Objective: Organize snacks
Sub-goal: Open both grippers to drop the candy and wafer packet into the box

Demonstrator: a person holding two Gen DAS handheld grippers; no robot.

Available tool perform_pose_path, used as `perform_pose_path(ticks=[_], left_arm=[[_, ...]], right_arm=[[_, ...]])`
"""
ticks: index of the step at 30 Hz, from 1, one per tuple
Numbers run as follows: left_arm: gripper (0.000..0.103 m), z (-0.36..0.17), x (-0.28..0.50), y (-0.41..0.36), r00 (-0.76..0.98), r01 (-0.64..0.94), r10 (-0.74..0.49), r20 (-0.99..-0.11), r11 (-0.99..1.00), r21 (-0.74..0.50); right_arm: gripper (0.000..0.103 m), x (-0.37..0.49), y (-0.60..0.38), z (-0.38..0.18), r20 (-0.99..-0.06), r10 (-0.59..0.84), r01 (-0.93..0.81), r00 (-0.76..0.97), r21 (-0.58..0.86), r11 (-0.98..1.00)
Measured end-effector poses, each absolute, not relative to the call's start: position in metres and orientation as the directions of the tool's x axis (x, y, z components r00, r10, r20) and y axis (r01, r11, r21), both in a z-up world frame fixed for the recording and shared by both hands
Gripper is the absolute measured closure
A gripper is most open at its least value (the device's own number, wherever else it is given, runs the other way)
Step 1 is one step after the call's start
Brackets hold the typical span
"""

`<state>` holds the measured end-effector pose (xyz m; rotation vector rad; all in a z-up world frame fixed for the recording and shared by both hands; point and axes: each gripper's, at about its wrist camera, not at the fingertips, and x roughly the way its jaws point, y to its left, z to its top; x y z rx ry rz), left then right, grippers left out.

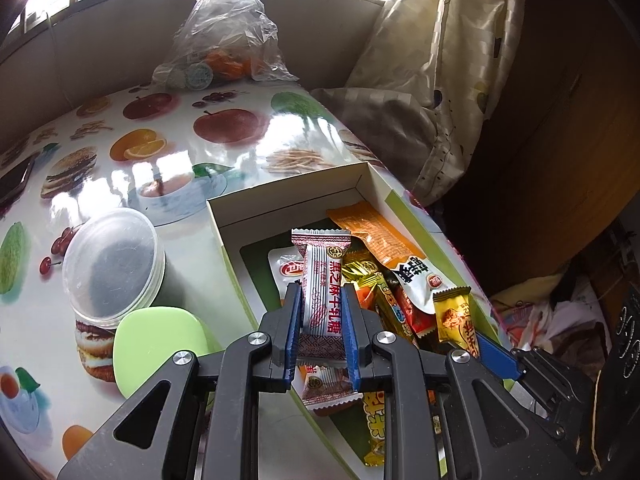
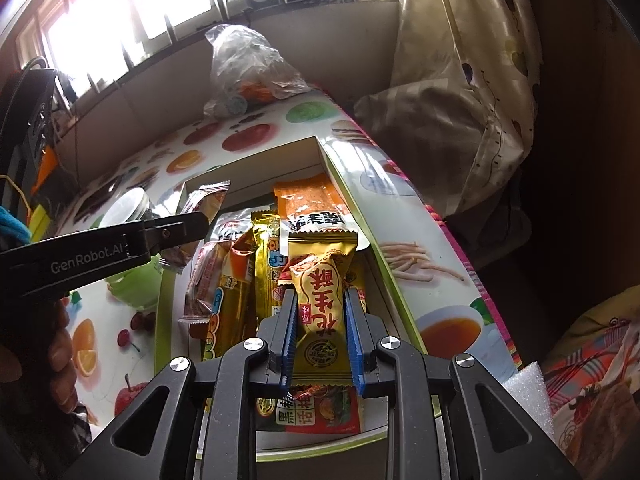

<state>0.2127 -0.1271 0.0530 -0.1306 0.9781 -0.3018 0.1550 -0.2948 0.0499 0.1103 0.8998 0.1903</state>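
My left gripper (image 1: 320, 294) is shut on a white candy packet with red characters (image 1: 322, 280), held upright over the open cardboard box (image 1: 288, 196). My right gripper (image 2: 320, 298) is shut on a yellow peanut-crisp packet (image 2: 322, 276), also above the box (image 2: 352, 196). Inside the box lie several snacks: a long orange packet (image 1: 370, 230), a gold wrapper (image 1: 362, 270) and another white candy (image 1: 326, 390). The right wrist view also shows the left gripper (image 2: 196, 220) from the side with its candy (image 2: 210, 196). The yellow packet (image 1: 456, 316) shows at right in the left wrist view.
A fruit-print table (image 1: 132, 184) carries a clear plastic bag of oranges (image 1: 224, 40), a round plastic tub with a clear lid (image 1: 110, 264) and a light green dish (image 1: 156, 340). A curtain (image 1: 440, 60) hangs at the right. A person's hand (image 2: 60, 360) shows at the left.
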Motion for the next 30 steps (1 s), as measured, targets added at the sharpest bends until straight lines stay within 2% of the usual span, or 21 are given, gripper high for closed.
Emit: perform_pose_path(ticks=[12, 13, 15, 17, 30], left_arm=[[0.08, 0.051, 0.215, -0.134, 0.518, 0.191, -0.262, -0.814, 0.963, -0.188], [0.078, 0.051, 0.215, -0.134, 0.517, 0.192, -0.265, -0.814, 0.963, -0.191], [0.061, 0.052, 0.215, -0.134, 0.518, 0.193, -0.273, -0.811, 0.961, -0.2], [0.056, 0.052, 0.214, -0.133, 0.519, 0.188, -0.272, -0.81, 0.961, -0.203], [0.056, 0.071, 0.188, -0.13, 0.56, 0.201, -0.275, -0.781, 0.96, -0.194]], right_arm=[[0.08, 0.155, -0.293, 0.05, -0.763, 0.219, -0.123, 0.609, 0.182, 0.976], [0.08, 0.155, -0.293, 0.05, -0.763, 0.219, -0.123, 0.609, 0.182, 0.976], [0.078, 0.155, -0.293, 0.05, -0.763, 0.218, -0.123, 0.609, 0.18, 0.976], [0.077, 0.154, -0.292, 0.05, -0.763, 0.216, -0.125, 0.609, 0.176, 0.976], [0.065, 0.138, -0.294, 0.061, -0.741, 0.207, -0.113, 0.639, 0.177, 0.978]])
